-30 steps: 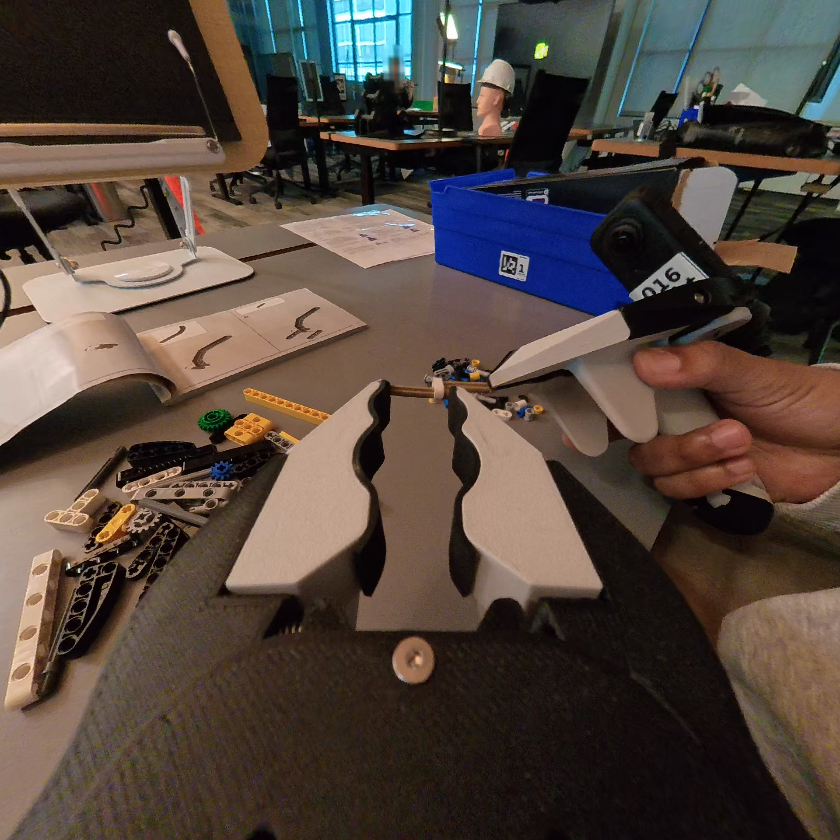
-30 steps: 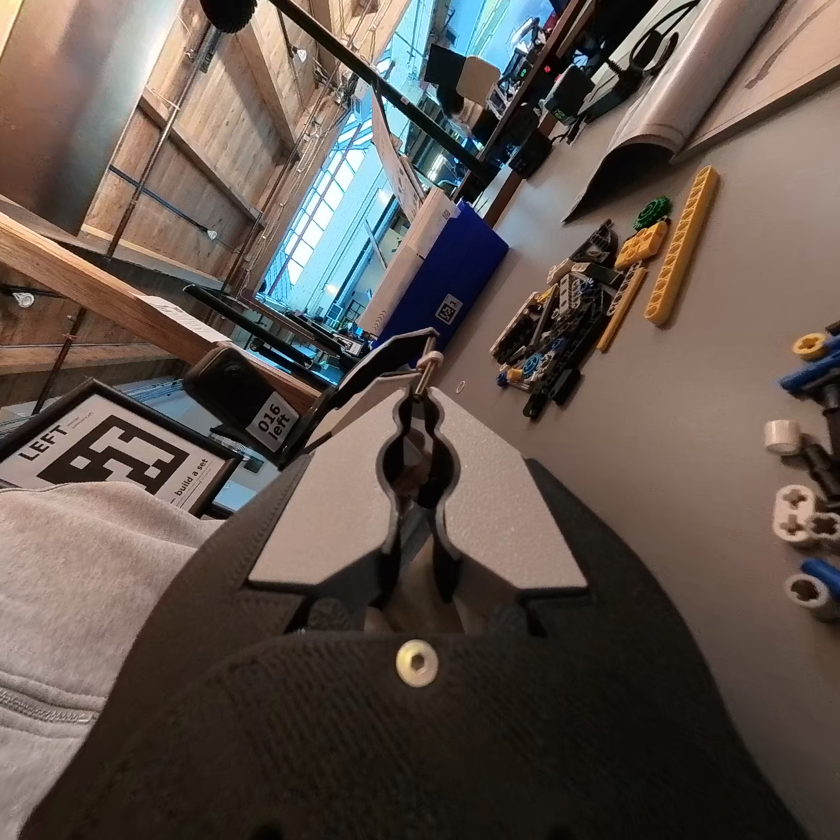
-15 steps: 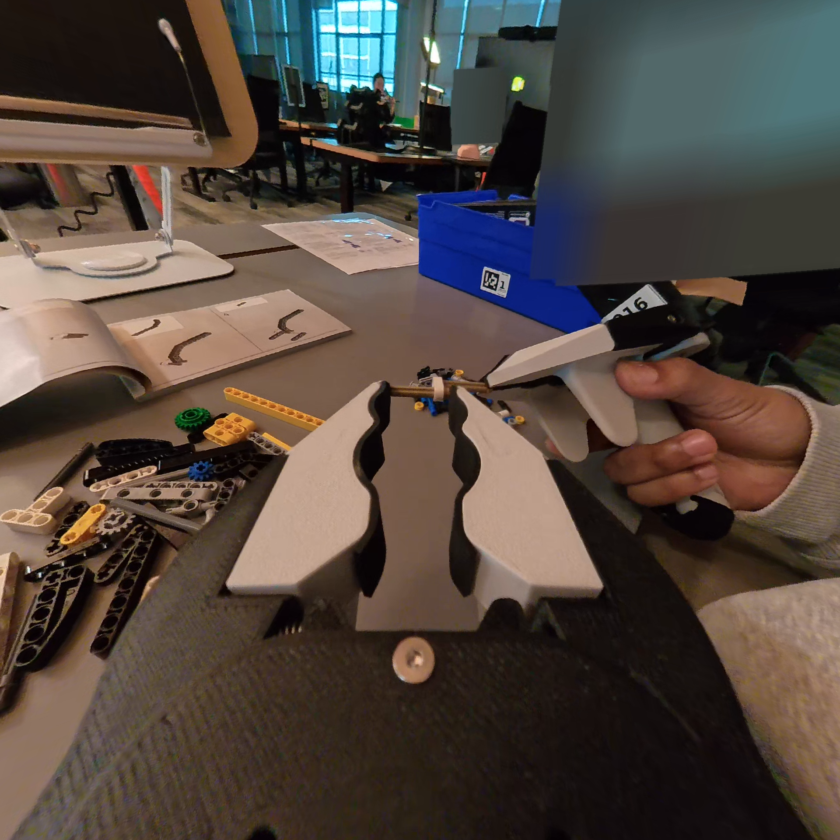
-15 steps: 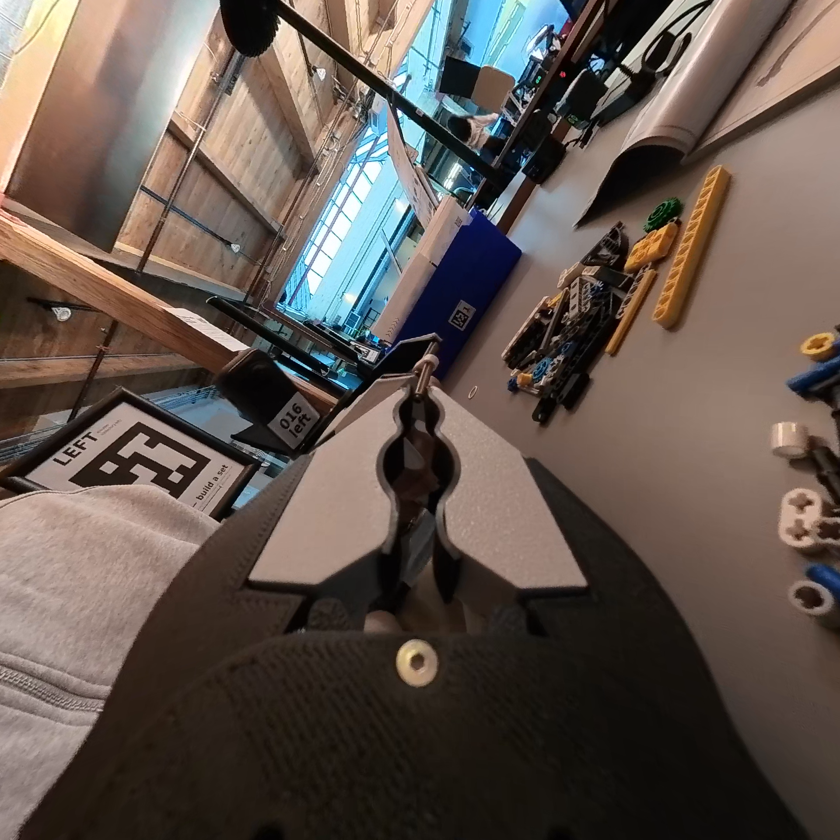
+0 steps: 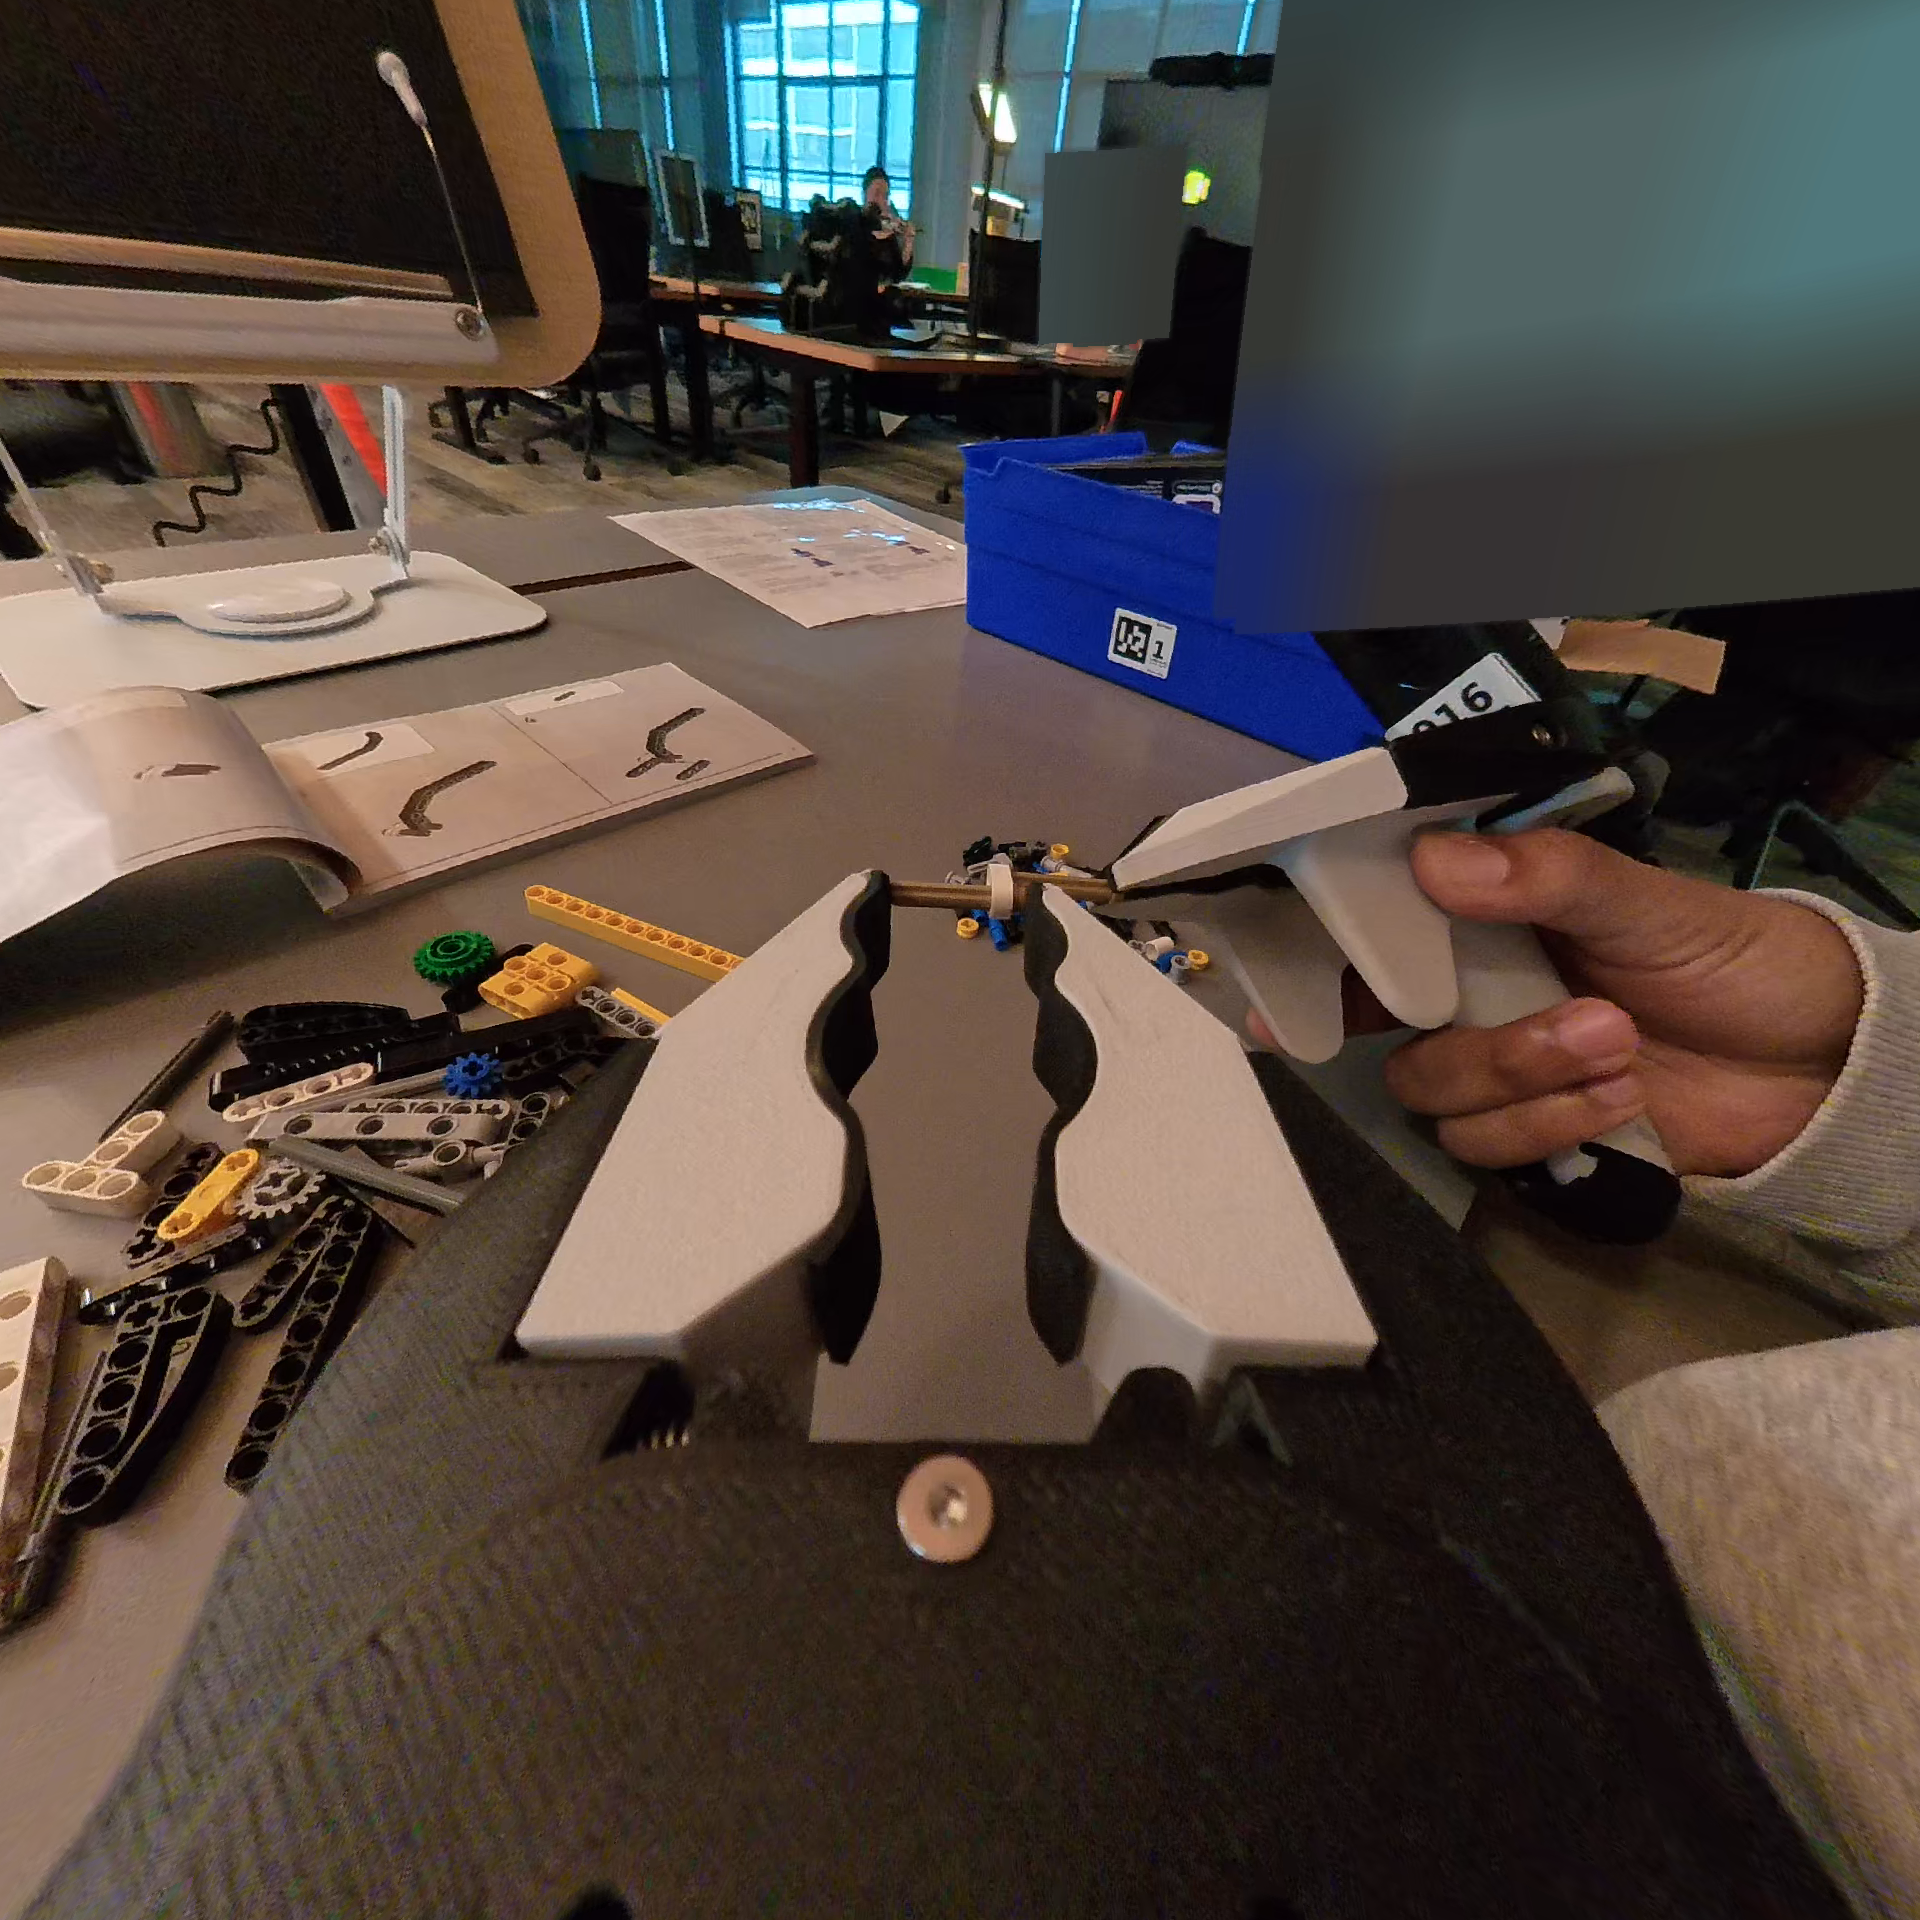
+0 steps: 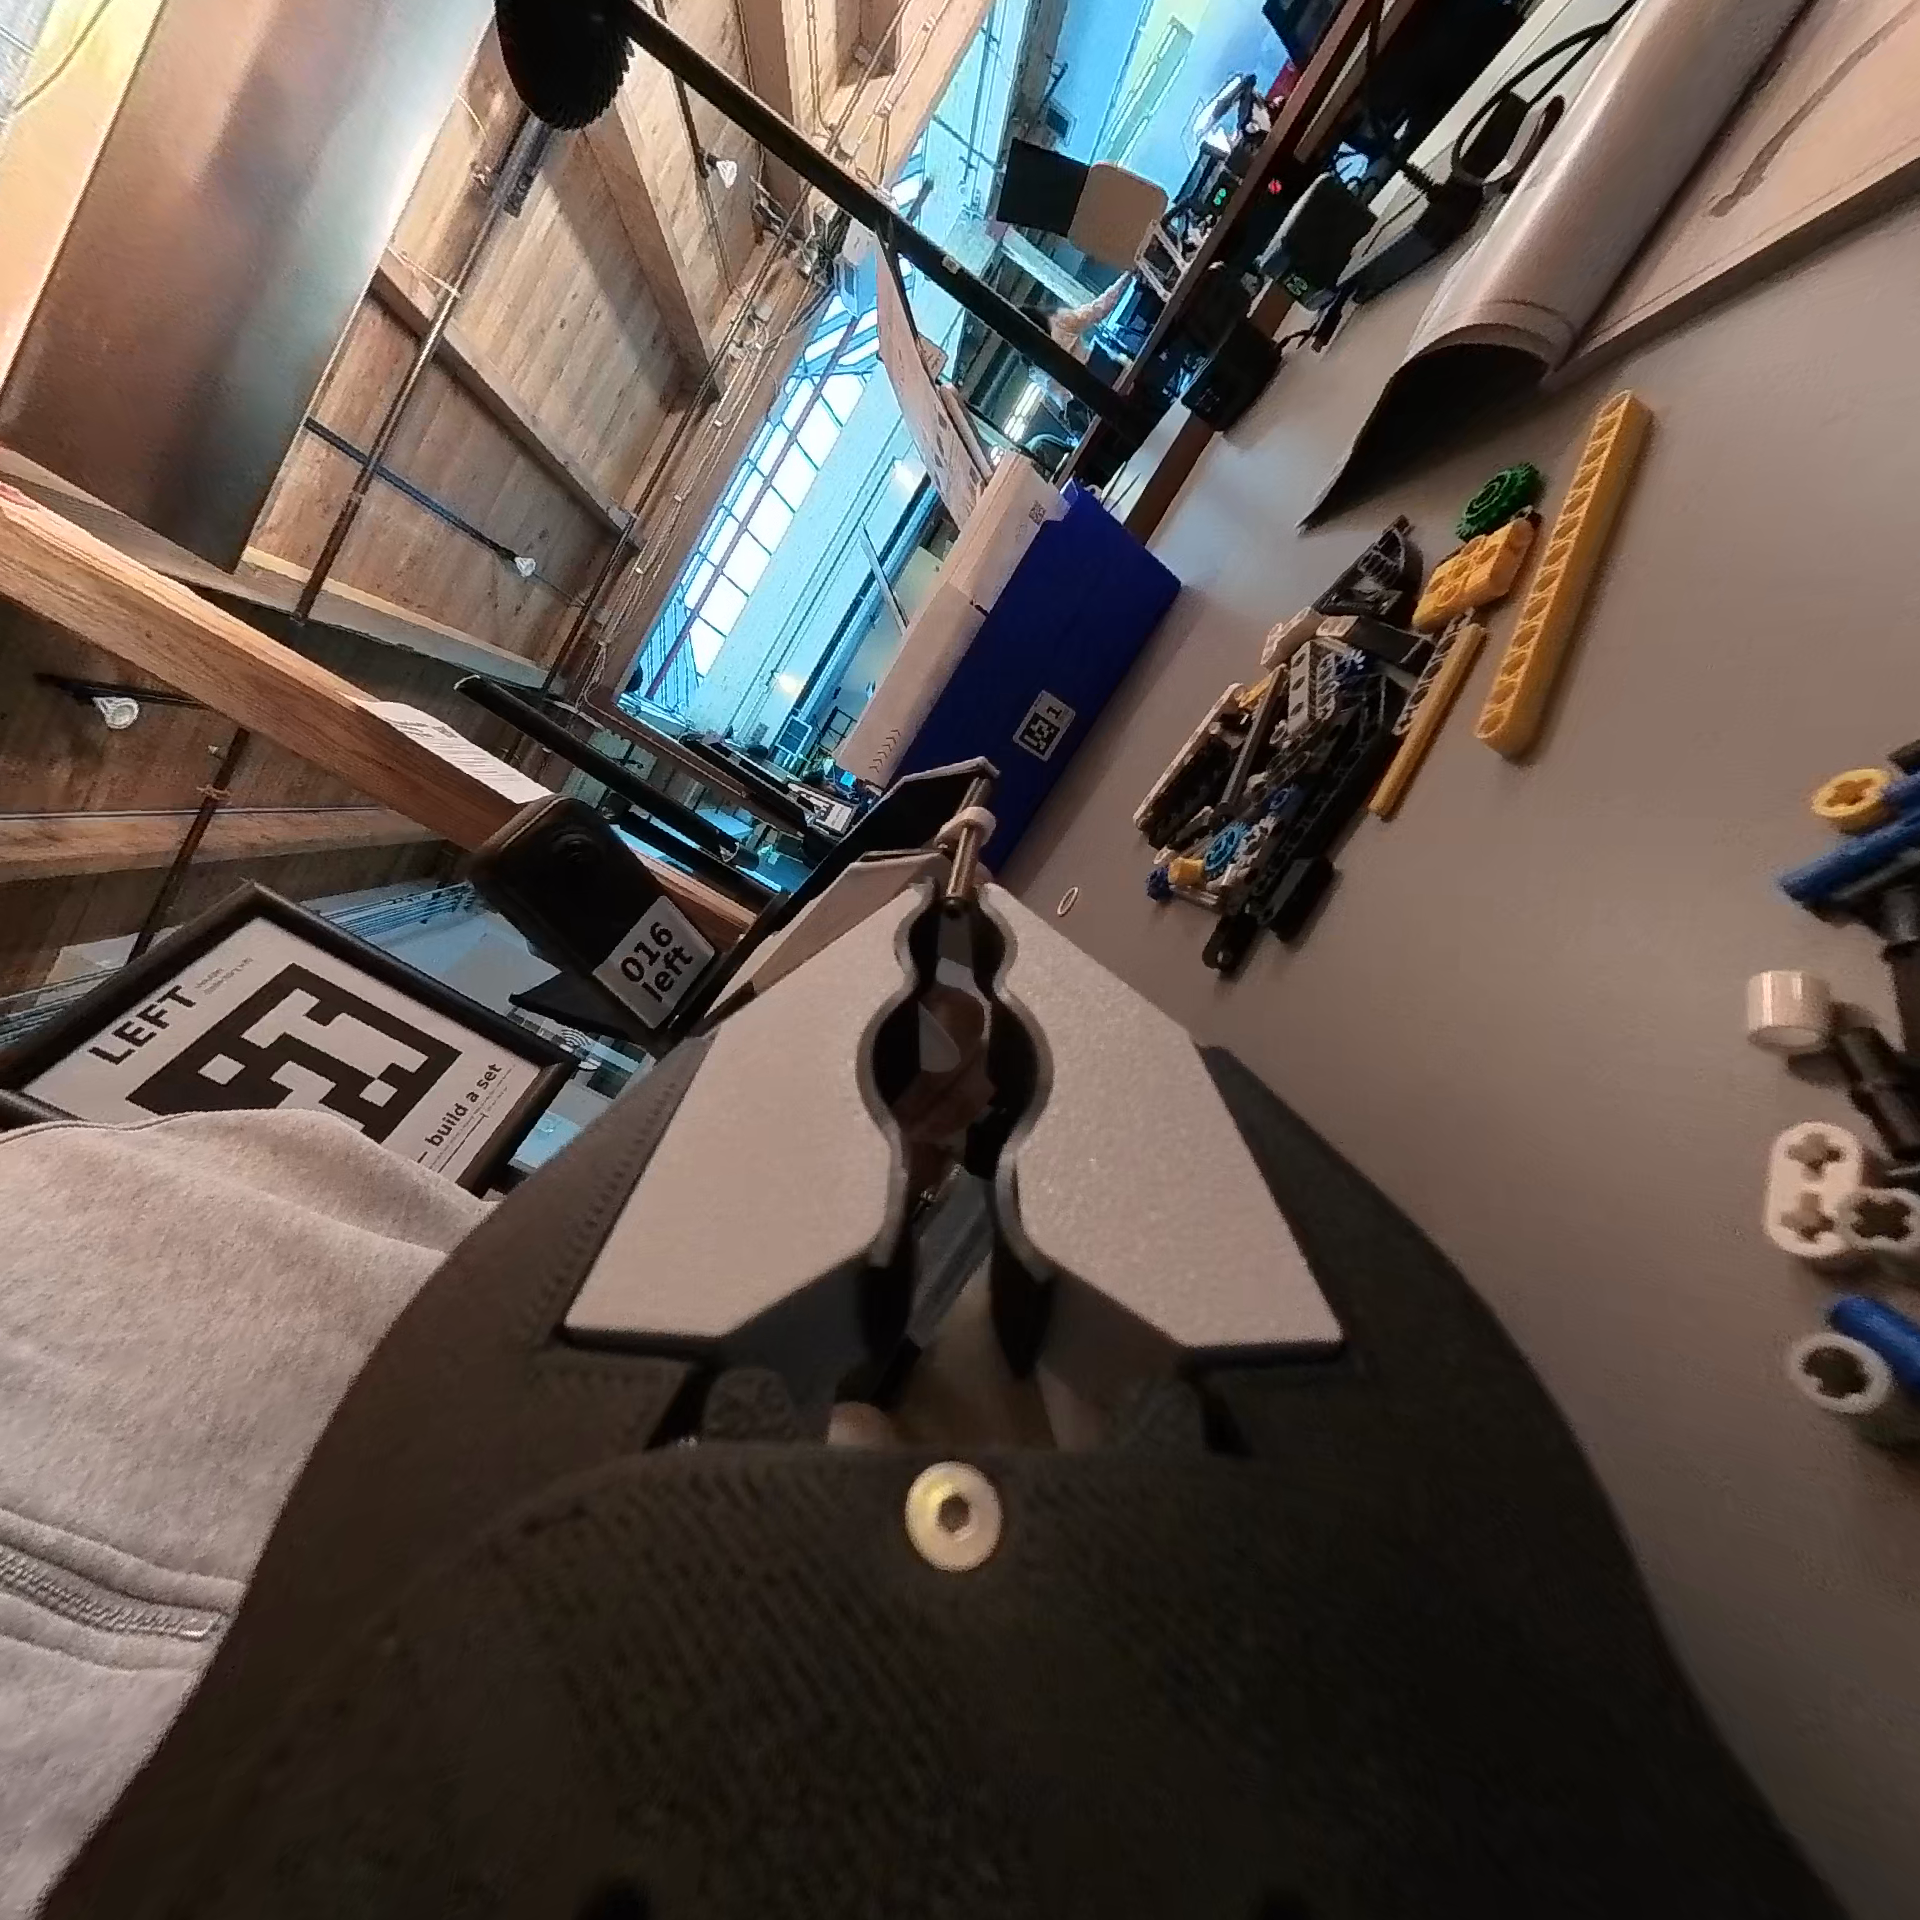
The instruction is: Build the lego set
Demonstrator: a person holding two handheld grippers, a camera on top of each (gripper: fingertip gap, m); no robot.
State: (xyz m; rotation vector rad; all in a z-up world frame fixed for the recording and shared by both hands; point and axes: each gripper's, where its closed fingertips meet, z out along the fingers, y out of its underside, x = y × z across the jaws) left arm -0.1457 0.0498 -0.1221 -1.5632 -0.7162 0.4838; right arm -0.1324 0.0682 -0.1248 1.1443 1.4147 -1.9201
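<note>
My right gripper (image 6: 961, 902) is shut on one end of a thin brown axle (image 6: 968, 857) that carries a small white bush (image 6: 979, 824). In the left wrist view the right gripper (image 5: 1114, 890) comes in from the right, held in a hand. It holds the axle (image 5: 935, 891) level above the table, with the bush (image 5: 1000, 891) on it. My left gripper (image 5: 961, 902) is open. The axle runs crosswise between its tips, its free end at the left fingertip (image 5: 873, 904).
A pile of black, grey and yellow beams and gears (image 5: 312, 1091) lies at the left, with a long yellow beam (image 5: 634, 932). Small pins and connectors (image 6: 1839, 1195) lie under the axle. An open instruction booklet (image 5: 468, 769), a tablet stand (image 5: 260, 613) and a blue bin (image 5: 1091, 582) stand behind.
Almost nothing. Both grippers hold nearly still with the axle across the left fingertips. The views have shifted only slightly.
</note>
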